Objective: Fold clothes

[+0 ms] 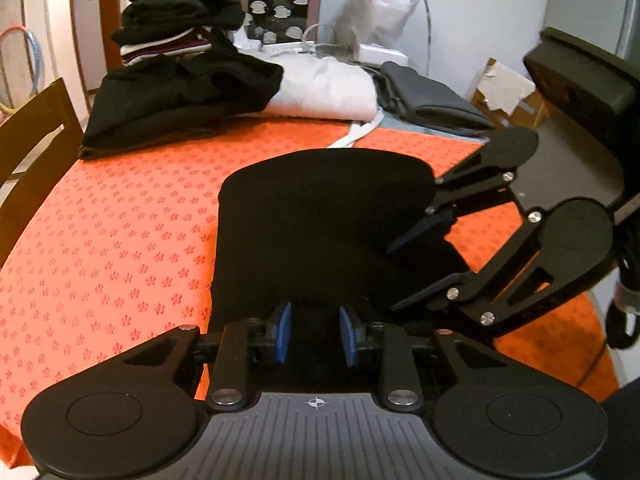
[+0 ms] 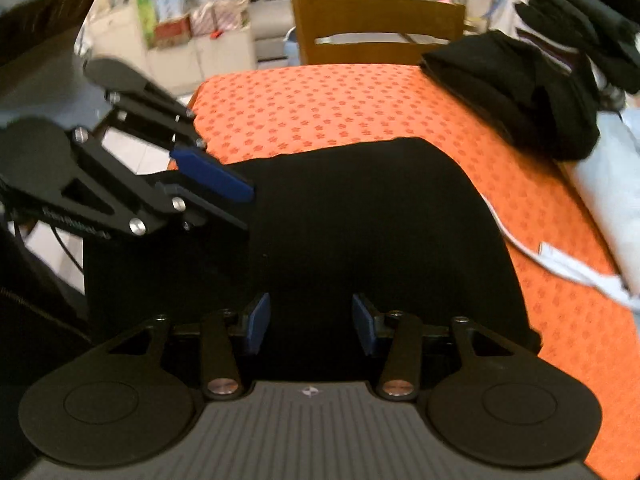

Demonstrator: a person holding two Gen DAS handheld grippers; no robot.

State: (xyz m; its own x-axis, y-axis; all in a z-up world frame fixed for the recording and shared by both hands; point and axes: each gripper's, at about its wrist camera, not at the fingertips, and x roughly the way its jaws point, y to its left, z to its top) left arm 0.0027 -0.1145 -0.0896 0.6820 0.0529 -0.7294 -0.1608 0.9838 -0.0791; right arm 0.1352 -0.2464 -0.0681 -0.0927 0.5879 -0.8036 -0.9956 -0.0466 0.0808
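Left hand-held gripper (image 1: 314, 336): nearest the left wrist camera, at 6 o'clock in that view; blue pads (image 1: 283, 336) stand narrowly apart over the near edge of the black garment; whether they pinch the cloth cannot be told.
Right hand-held gripper (image 2: 311, 322): at 6 o'clock in the right wrist view; its jaws are wider apart than the left's, black fabric lies under and between the pads; a grip on it cannot be told. It also shows at 3 o'clock in the left wrist view, slanting down onto the garment's right side.
Black garment (image 1: 320, 216): flat on the desk, folded to a broad panel with a rounded far edge; centre of both views, reaching to the near desk edge.
Desk (image 1: 120, 240): covered by an orange cloth with small red flowers.
Black clothes pile (image 1: 176, 100): loose heap at 11 o'clock in the left view, well apart from the garment.
Folded stack (image 1: 176, 12): dark items behind the heap, at 12 o'clock.
White garment (image 1: 324, 88): beside the heap, at 12 o'clock.
Grey garment (image 1: 428, 100): folded, at 1 o'clock.
Wooden chair (image 2: 376, 28): beyond the desk's far edge, at 12 o'clock in the right view.
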